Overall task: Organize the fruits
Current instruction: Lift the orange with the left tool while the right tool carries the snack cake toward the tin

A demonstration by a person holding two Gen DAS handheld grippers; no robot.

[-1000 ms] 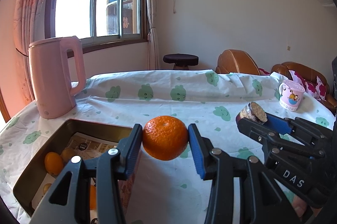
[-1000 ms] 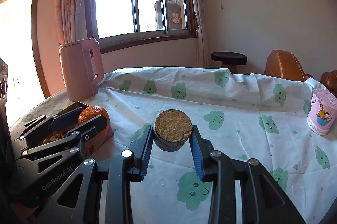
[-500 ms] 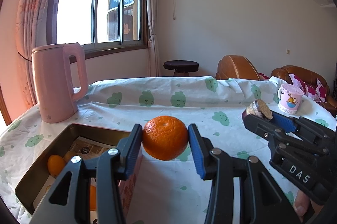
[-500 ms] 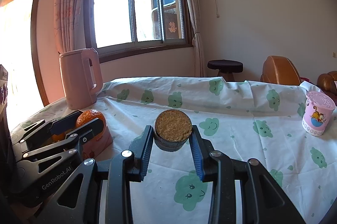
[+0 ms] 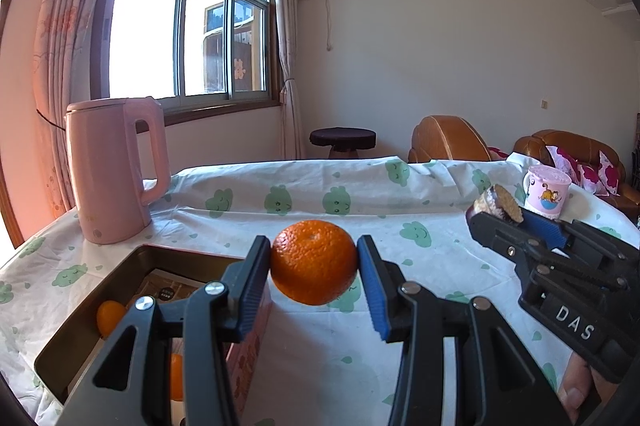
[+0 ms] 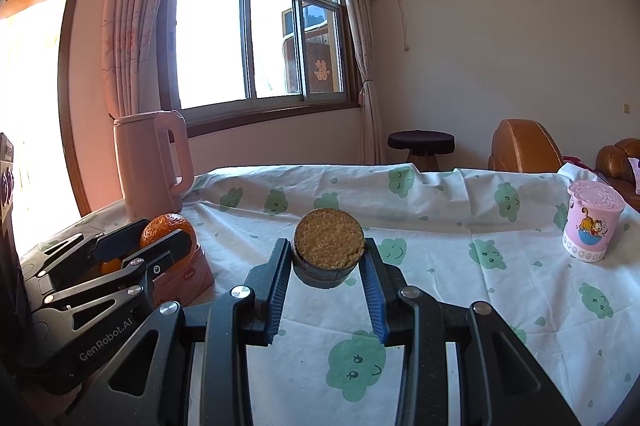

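Observation:
My left gripper (image 5: 314, 262) is shut on an orange (image 5: 314, 261) and holds it in the air above the table, just right of a pink box (image 5: 76, 342) that holds several small oranges (image 5: 110, 316). My right gripper (image 6: 328, 266) is shut on a short dark cylinder with a brown cork-like top (image 6: 329, 242), also held above the table. In the left wrist view the right gripper (image 5: 504, 216) is off to the right with the cylinder (image 5: 498, 204). In the right wrist view the left gripper (image 6: 160, 236) holds the orange (image 6: 170, 228) over the box (image 6: 188, 272).
A pink kettle (image 5: 114, 166) stands at the table's back left, behind the box. A pink cartoon cup (image 5: 546, 192) stands at the right, also in the right wrist view (image 6: 592, 222). A white cloth with green prints (image 6: 440, 226) covers the table. A stool (image 5: 342, 140) and brown sofas (image 5: 448, 140) lie beyond.
Both grippers have risen and tilted up a little, each still holding its object. The table and box appear lower in both views.

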